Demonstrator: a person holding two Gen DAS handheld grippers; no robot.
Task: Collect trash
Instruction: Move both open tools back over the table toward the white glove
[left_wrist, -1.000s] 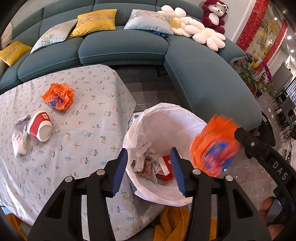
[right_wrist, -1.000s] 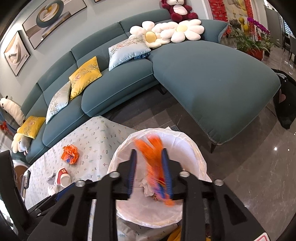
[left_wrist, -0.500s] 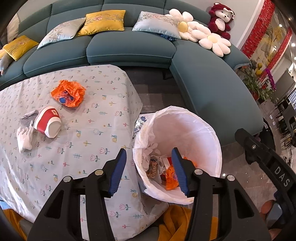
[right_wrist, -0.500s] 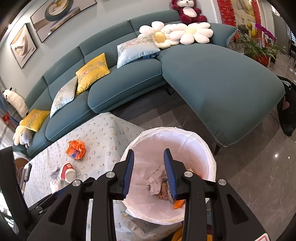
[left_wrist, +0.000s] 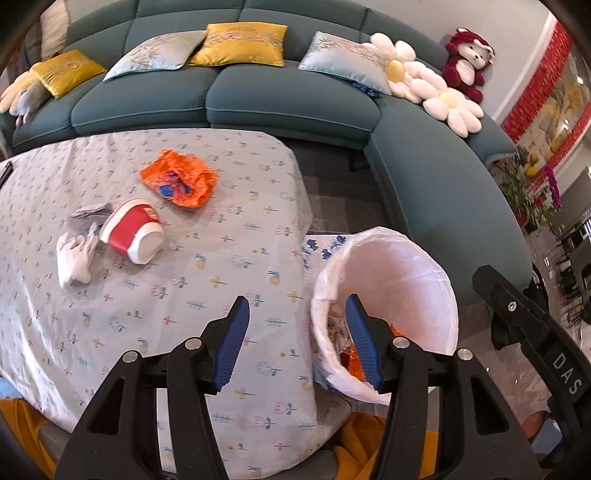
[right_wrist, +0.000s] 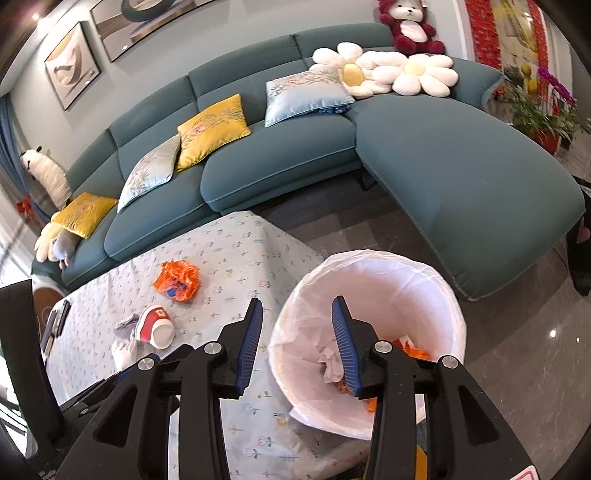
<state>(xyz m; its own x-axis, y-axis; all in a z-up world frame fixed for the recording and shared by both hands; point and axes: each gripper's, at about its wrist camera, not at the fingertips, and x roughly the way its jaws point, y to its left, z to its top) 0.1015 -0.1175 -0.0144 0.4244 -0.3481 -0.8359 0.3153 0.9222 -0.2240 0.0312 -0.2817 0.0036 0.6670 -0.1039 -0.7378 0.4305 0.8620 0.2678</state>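
A white-lined trash bin (left_wrist: 421, 266) (right_wrist: 417, 291) stands on the floor at the table's right corner, holding crumpled paper and an orange wrapper (right_wrist: 415, 350). On the table lie an orange wrapper (left_wrist: 179, 182) (right_wrist: 177, 278), a red and white paper cup (left_wrist: 133, 230) (right_wrist: 155, 326) on its side, and crumpled white tissues (left_wrist: 74, 254). My left gripper (left_wrist: 297, 314) is open and empty over the table's right edge by the bin. My right gripper (right_wrist: 297, 314) is open and empty over the bin's left rim.
The table has a flowered cloth (left_wrist: 184, 295). A teal sectional sofa (left_wrist: 295, 103) with cushions and plush toys wraps behind and to the right. A dark remote (right_wrist: 59, 317) lies at the table's far left. Orange fabric (left_wrist: 369, 443) lies below the bin.
The right gripper opened and dropped its orange wrapper into the bin. Both grippers then swung left, toward the table.
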